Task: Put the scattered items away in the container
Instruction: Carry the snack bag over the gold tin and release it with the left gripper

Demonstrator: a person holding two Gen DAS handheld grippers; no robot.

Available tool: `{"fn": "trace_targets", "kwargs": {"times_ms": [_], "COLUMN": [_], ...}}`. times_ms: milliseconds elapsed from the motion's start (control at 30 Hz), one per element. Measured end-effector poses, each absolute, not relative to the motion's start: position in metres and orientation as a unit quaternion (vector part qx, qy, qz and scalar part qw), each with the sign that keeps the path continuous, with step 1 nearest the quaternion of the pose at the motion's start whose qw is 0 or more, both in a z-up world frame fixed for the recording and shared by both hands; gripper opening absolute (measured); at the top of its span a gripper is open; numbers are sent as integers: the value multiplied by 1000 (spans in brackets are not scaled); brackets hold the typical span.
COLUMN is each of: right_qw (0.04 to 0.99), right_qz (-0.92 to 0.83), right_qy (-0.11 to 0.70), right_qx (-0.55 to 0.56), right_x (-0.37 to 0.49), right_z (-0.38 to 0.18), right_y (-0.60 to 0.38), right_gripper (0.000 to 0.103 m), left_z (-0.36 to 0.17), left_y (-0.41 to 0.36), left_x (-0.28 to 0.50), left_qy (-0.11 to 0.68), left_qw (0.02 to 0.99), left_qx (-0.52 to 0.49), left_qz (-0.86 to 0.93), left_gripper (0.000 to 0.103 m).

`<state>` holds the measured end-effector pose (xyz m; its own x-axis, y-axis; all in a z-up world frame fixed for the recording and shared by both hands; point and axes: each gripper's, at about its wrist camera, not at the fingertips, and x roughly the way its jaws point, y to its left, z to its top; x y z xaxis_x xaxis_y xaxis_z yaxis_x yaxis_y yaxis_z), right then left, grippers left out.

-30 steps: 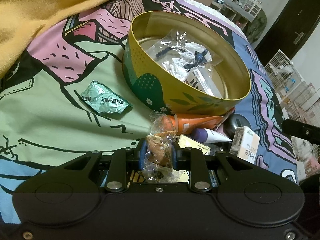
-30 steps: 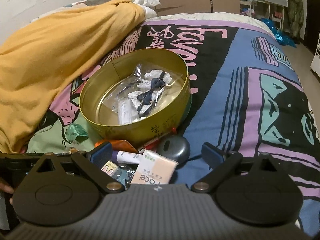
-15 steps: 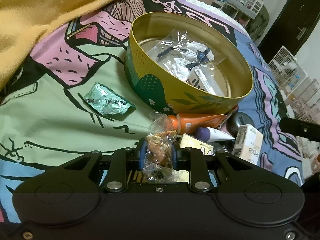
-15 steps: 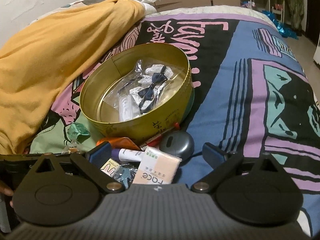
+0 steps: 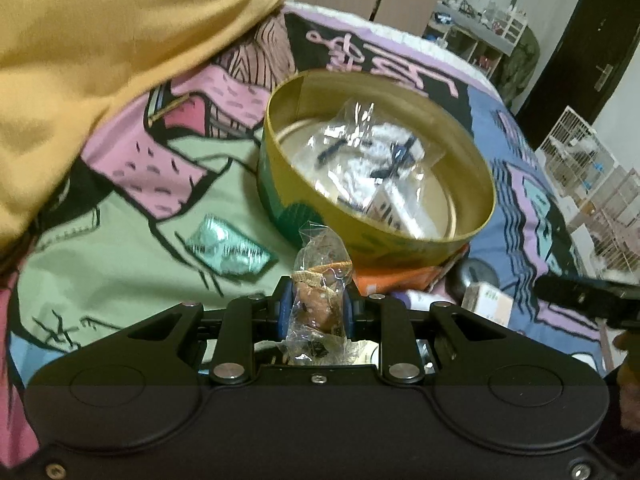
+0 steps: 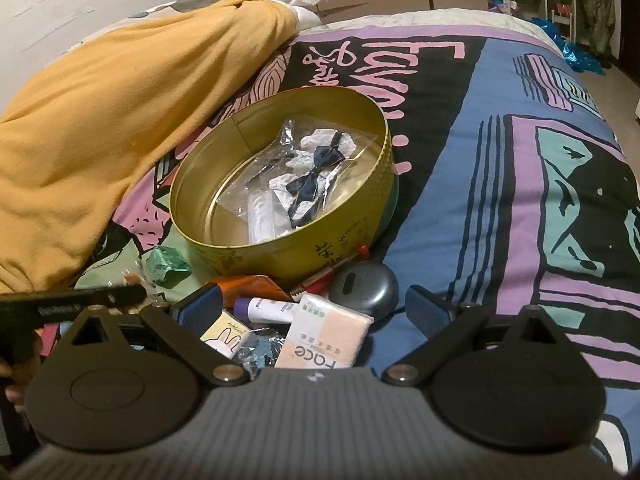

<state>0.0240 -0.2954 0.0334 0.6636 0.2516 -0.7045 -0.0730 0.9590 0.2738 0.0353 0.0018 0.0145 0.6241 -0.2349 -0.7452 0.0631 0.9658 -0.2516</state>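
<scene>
Spread over the bed [image 6: 500,208] is a patterned cover in pink, green, blue and black, and on it the whole task is laid out. At the left gripper [image 5: 316,304] the jaws are clenched on a clear-wrapped snack packet [image 5: 318,280], which is held upright above the cover, just near of the round gold tin [image 5: 376,236]; it is not yet over the rim. At the right gripper [image 6: 314,308] the jaws are spread wide and nothing is held between them; a tissue pack [image 6: 326,336] marked "face" lies just in front of them.

Inside the tin a clear bag with white lace and dark bows [image 6: 316,172] and a small white box [image 6: 260,216] are already stowed, so a start is judged to have been made.

Much is left outside. Against the near wall of the tin are crowded an orange pouch [image 6: 248,284], a purple-capped white tube [image 6: 272,308], a grey oval case [image 6: 366,290], a small cream box with a rabbit drawing [image 6: 226,336] and a red-tipped pen [image 6: 332,270]. A green foil sachet [image 5: 226,250] lies to the left of the tin, apart from the heap. A yellow blanket [image 6: 120,120] is bunched along the far left.

The task is judged to be less than half done, with the held packet next in line for the tin.
</scene>
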Motion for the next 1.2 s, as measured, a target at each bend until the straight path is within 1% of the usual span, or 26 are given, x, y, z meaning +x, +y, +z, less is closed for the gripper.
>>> {"fn": "trace_targets", "kwargs": {"times_ms": [300,667,1000,1200], "right_qw": [905,903,899,895], "right_qz": [93,97,97,98], "right_qy": [398,400,404,414], "right_qx": [116,124,140,136], "right_x": [23,23,25,28], "right_z": [34,33,30,26], "right_y": [-297,-298,-303,-302], "right_gripper": [101,102,102,102], "left_z": [61,100,114,103], "left_y": [-13,-45,-70,-75], "left_x": [48,78,103,134], "left_qy": [388,358,349,364], "left_qw": [913,924,928,925], "left_qx": [-81,-56,-37,-34], "left_qz": [-101,-121,-127,-100], "left_gripper": [23,23,23,23]}}
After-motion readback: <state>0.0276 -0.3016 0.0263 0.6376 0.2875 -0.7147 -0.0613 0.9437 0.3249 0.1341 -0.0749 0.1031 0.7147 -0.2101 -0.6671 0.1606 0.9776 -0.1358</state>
